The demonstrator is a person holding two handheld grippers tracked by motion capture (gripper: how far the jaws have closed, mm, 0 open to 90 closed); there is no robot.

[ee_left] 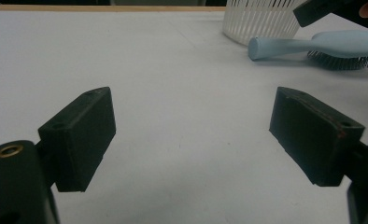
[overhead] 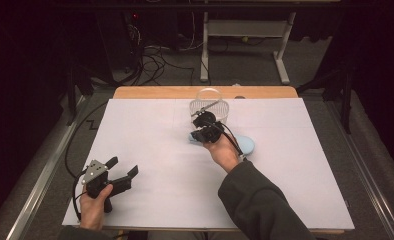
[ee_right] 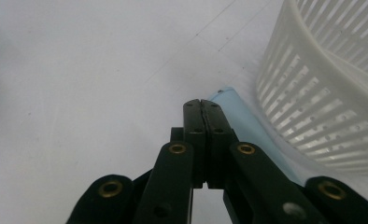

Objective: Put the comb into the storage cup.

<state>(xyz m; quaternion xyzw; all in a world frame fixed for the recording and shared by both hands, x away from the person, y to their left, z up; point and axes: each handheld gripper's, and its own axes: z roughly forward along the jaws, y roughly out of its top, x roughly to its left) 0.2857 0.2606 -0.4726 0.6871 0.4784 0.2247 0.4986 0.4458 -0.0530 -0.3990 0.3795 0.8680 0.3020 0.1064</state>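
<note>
Right gripper view: right tongs [ee_right: 203, 105] shut tight with nothing between them, poised over the handle of the pale blue hairbrush [ee_right: 247, 123].
Lying flat on the white table [overhead: 150, 150], bristles down, just beside the white slotted plastic basket [overhead: 209, 106] crowding its far side; left tongs [overhead: 122, 167] spread wide and empty, well apart at the near left.
</note>
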